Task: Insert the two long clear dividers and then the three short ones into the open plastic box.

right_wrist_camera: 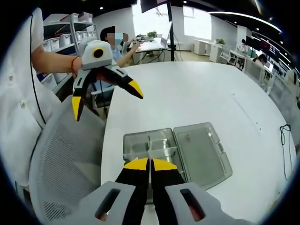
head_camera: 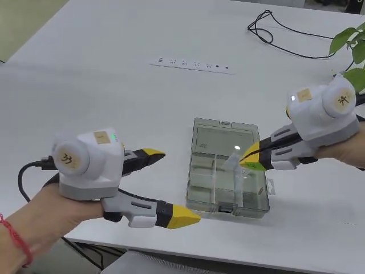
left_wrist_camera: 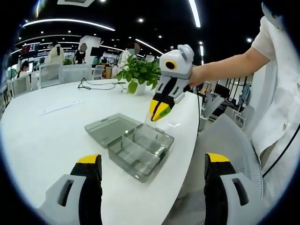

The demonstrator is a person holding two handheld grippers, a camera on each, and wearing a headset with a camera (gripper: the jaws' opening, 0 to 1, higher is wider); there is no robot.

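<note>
Right gripper (head_camera: 251, 158) clamps a thin clear divider (head_camera: 232, 164), hanging down into the smoky rectangular plastic box (head_camera: 197, 197); left gripper (head_camera: 175, 185) gapes wide.

The white table (head_camera: 102, 74) carries an open clear box (head_camera: 223, 138) near its front edge. A power strip (head_camera: 191, 64) lies beyond the box. A looped black cable (head_camera: 274, 31) lies farther back, to the right. A plant (left_wrist_camera: 140, 75) stands right of the box.

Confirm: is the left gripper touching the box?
Apart. The right gripper view shows the left gripper held open in the air past the table edge, well clear of the box.
</note>
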